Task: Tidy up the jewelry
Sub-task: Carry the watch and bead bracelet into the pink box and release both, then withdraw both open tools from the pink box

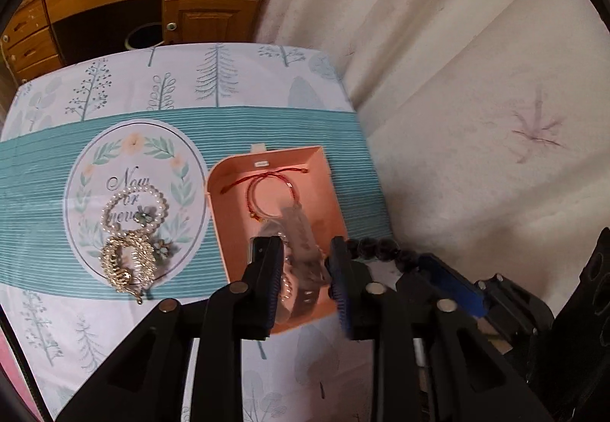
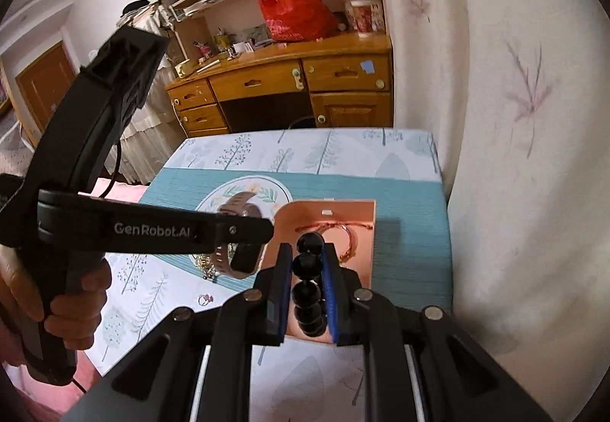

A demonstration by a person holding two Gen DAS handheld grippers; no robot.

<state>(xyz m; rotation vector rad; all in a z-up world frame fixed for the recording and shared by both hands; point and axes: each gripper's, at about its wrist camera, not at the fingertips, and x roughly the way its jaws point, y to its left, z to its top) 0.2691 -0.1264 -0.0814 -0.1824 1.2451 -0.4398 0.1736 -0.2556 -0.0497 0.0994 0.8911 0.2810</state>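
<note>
From the left wrist view, the left gripper (image 1: pixel 303 269) hangs over the near end of the pink box (image 1: pixel 328 170), its jaws clenched on a watch (image 1: pixel 301 231) with a pale strap, blurred between the pads. A red cord bracelet (image 1: pixel 270 189) lies in the far half of the box. Only this view shows the pearl bracelet (image 1: pixel 133 208) and the gold bracelet (image 1: pixel 127 262) lying at lower left of the frame on the tablecloth's oval emblem, well apart from the box.

The right wrist view shows the right gripper (image 2: pixel 305 277) with its jaws grasping a black bead bracelet (image 2: pixel 309 292) above the near end of the box (image 2: pixel 366 258). The left gripper (image 2: pixel 244 243) crosses from the left of the frame with the watch (image 2: pixel 238 210) in it, gripped by the person's hand (image 2: pixel 76 304). A small ring (image 2: pixel 204 299) sits on the cloth at lower centre left.

The tabletop (image 1: pixel 267 79) wears a teal and white cloth printed with trees. Behind it stands a wooden desk (image 2: pixel 289 75) with drawers, shelves above, and a red plastic bag (image 2: pixel 293 8). A pale leaf-patterned wall (image 2: pixel 514 117) fills the right.
</note>
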